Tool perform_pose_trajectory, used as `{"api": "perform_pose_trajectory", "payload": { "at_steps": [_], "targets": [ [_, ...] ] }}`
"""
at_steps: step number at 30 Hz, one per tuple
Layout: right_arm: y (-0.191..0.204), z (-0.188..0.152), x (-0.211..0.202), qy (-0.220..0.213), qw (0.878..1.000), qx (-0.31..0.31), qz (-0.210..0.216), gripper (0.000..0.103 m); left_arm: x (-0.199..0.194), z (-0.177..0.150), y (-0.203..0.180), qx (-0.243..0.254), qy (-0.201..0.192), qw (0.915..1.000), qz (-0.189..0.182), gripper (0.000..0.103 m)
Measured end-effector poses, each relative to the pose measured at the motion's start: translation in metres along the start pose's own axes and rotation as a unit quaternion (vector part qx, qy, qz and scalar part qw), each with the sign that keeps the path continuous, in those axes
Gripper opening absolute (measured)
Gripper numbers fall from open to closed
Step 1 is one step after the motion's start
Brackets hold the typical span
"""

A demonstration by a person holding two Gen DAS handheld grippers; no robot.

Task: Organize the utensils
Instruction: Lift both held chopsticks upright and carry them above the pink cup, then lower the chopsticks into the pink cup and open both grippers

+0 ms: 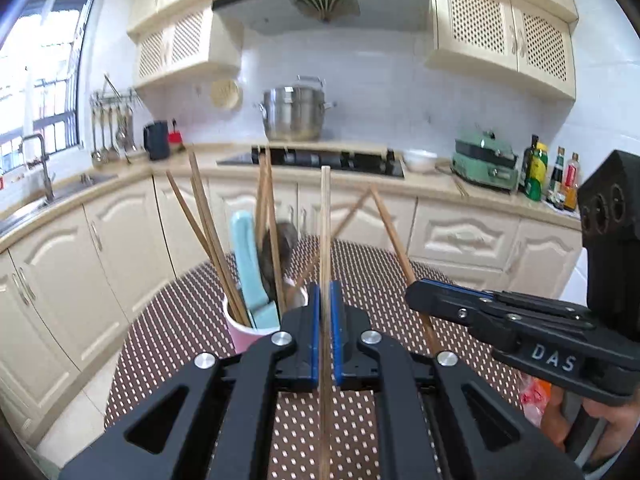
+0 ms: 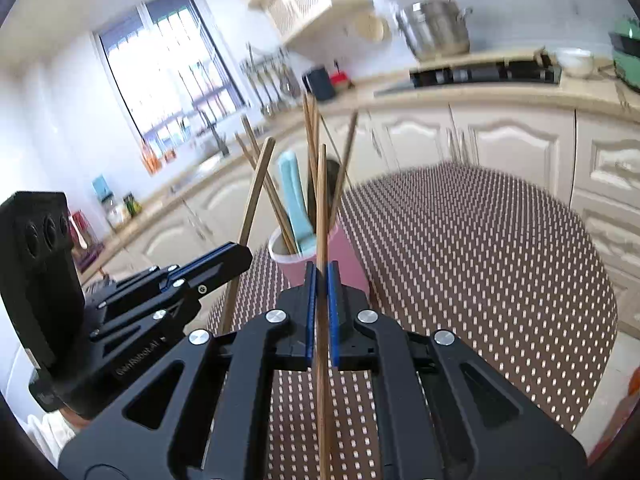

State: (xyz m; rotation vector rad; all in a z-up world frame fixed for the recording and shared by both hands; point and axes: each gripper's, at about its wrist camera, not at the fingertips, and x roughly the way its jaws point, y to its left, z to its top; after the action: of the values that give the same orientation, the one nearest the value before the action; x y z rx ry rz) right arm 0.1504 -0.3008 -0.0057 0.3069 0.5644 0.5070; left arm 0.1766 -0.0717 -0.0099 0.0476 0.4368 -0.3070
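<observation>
From the left wrist, the left gripper point(image 1: 325, 304) pinches one chopstick point(image 1: 325, 216) upright, the pink cup point(image 1: 245, 334) at ten o'clock. From the right wrist, the right gripper point(image 2: 321, 280) pinches another chopstick point(image 2: 321, 208) (cup point(image 2: 316, 256) at twelve); crowded sticks could deflect either tip, tipping it.

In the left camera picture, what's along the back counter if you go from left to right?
Tap → hanging ladles → black jug → steel pot → white bowl → green cooker → bottles.
</observation>
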Motion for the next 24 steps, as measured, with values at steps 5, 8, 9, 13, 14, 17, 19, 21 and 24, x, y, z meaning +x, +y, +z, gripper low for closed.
{"api": "perform_pose_trajectory", "payload": {
  "at_steps": [5,8,9,13,14,17,19,21,24],
  "targets": [
    [0.013,0.012,-0.001,-0.053,0.998,-0.017,0.007,0.006,-0.008,0.017,0.006,-0.006,-0.052,0.9986,0.003,0.005],
    [0.031,0.021,0.007,-0.09,0.995,-0.025,0.014,0.006,-0.01,0.031,0.017,-0.019,-0.086,0.9962,0.003,0.005],
    [0.033,0.026,0.007,-0.105,0.994,-0.03,0.021,0.006,-0.01,0.033,0.021,-0.022,-0.092,0.9955,0.003,0.005],
    [0.047,0.037,0.018,-0.147,0.988,-0.04,0.032,0.006,-0.006,0.047,0.039,-0.044,-0.127,0.9909,0.005,0.005],
    [0.049,0.041,0.021,-0.159,0.986,-0.046,0.031,0.006,-0.005,0.05,0.043,-0.051,-0.136,0.9894,0.004,0.005],
    [0.054,0.05,0.032,-0.183,0.981,-0.051,0.038,0.006,-0.001,0.056,0.054,-0.064,-0.154,0.986,0.0,0.005],
    [0.057,0.055,0.04,-0.192,0.979,-0.049,0.039,0.006,0.003,0.059,0.06,-0.075,-0.167,0.9832,-0.003,0.005],
    [0.056,0.061,0.049,-0.203,0.977,-0.05,0.04,0.006,0.008,0.06,0.065,-0.083,-0.182,0.9799,-0.006,0.005],
    [0.056,0.066,0.058,-0.215,0.974,-0.052,0.039,0.006,0.019,0.061,0.071,-0.101,-0.212,0.972,-0.013,0.005]
  ]
}}
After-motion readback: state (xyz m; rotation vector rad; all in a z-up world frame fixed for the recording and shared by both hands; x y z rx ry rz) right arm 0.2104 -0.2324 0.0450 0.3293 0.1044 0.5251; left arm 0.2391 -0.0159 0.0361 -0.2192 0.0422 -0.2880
